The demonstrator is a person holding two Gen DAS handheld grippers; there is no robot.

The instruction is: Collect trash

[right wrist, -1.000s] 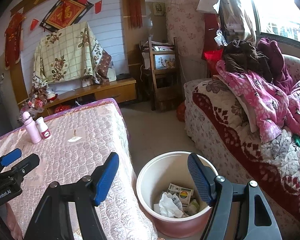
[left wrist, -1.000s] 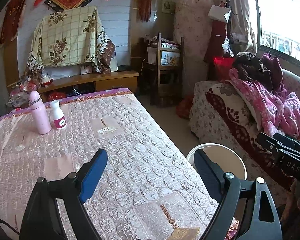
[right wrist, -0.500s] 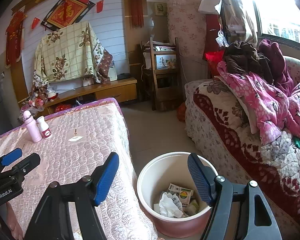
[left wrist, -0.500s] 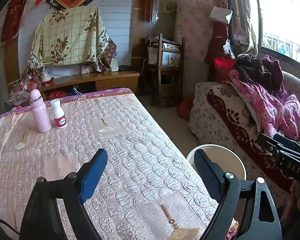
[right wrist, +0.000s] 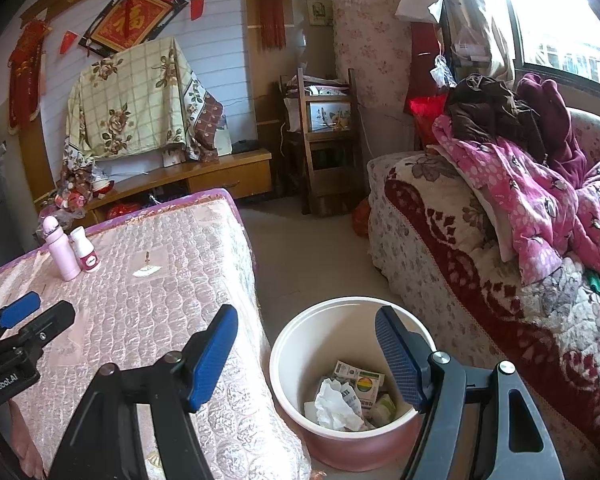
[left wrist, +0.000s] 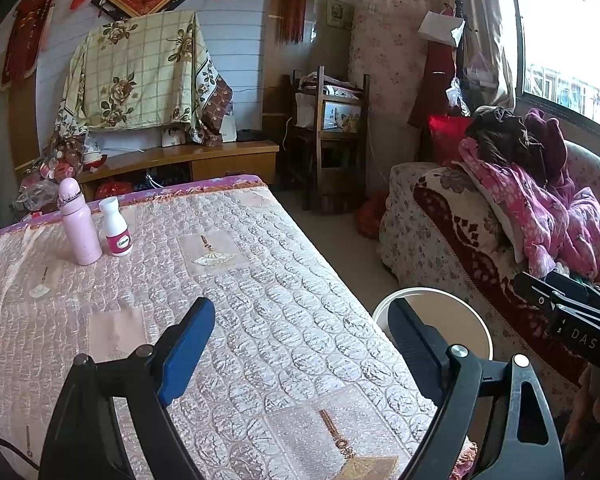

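Observation:
A pink-and-white trash bin [right wrist: 300, 344] stands on the floor between the table and the sofa. It holds crumpled white paper [right wrist: 336, 404] and small cartons [right wrist: 360, 380]. The bin's rim [left wrist: 476, 312] also shows in the left wrist view. My right gripper [right wrist: 306, 354] is open and empty, above the bin's near side. My left gripper [left wrist: 300, 344] is open and empty over the table's quilted pink cover [left wrist: 260, 280]. A pink bottle [left wrist: 78, 224] and a white bottle [left wrist: 116, 228] stand at the table's far left.
A sofa [right wrist: 480, 280] piled with pink clothes [right wrist: 520, 200] runs along the right. A wooden chair [right wrist: 324, 136] and a low cabinet [right wrist: 204, 176] stand at the back. Bare floor [right wrist: 312, 252] lies between table and sofa. The left gripper's body [right wrist: 16, 340] shows at the right wrist view's left edge.
Both views have shifted only slightly; the grippers stay open and nearly still.

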